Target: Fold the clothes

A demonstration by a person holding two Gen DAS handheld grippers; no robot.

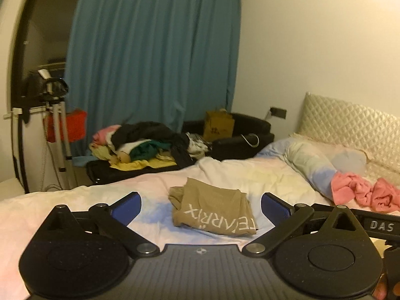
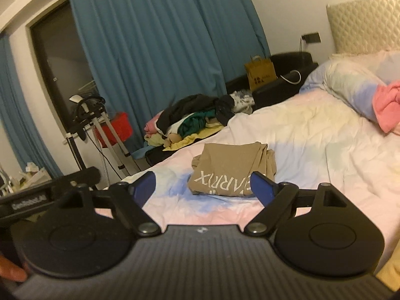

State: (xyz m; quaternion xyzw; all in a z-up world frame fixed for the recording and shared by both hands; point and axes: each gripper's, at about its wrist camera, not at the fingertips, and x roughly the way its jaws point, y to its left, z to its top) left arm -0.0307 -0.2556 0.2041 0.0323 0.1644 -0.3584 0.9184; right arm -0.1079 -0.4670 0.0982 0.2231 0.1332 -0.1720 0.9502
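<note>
bare sheet rings the folded tan shirt; pink garment crowds the pillow side.

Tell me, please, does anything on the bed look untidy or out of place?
Yes. The tan folded garment with white lettering lies neatly on the pastel bedsheet, but a pink crumpled cloth lies bunched up, unfolded, beside the pastel pillow.

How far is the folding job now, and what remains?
Done: the tan shirt lies folded in a compact packet on the bed. In hand: nothing; the left gripper and right gripper are both open and empty, held short of the shirt. Left: the pink garment sits crumpled near the pillow, and the clothes pile beyond the bed is unfolded.
</note>
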